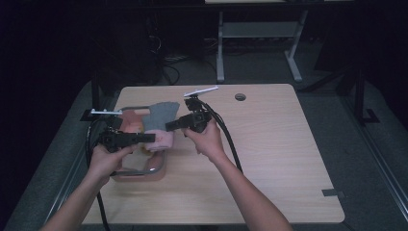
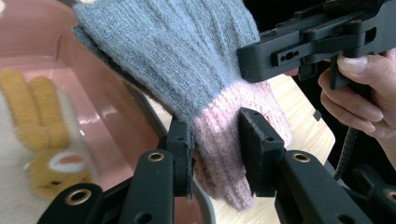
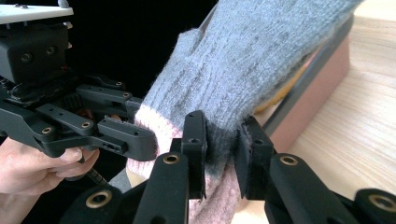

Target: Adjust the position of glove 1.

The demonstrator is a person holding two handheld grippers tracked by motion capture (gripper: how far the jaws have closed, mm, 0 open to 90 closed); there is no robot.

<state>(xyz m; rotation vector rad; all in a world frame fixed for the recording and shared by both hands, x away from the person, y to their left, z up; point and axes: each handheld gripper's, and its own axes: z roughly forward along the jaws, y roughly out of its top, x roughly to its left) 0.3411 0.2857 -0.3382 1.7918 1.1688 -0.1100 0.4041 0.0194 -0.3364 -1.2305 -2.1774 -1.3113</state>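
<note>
A knitted glove (image 1: pixel 161 115), grey with a pink cuff, is held up between both grippers over a pink basket (image 1: pixel 156 171). In the left gripper view the left gripper (image 2: pixel 217 135) is shut on the pink cuff of the glove (image 2: pixel 177 56), one pad on each side. In the right gripper view the right gripper (image 3: pixel 222 135) is shut on the glove (image 3: pixel 252 60) where grey meets pink. From above, the left gripper (image 1: pixel 149 138) and right gripper (image 1: pixel 169 126) point at each other, tips close together.
The basket has a metal handle and stands at the left of the wooden table (image 1: pixel 269 144). Inside the basket (image 2: pixel 93 102) lies a pale plush toy (image 2: pixel 42 140) with yellow parts. A round hole (image 1: pixel 240 96) sits near the table's far edge.
</note>
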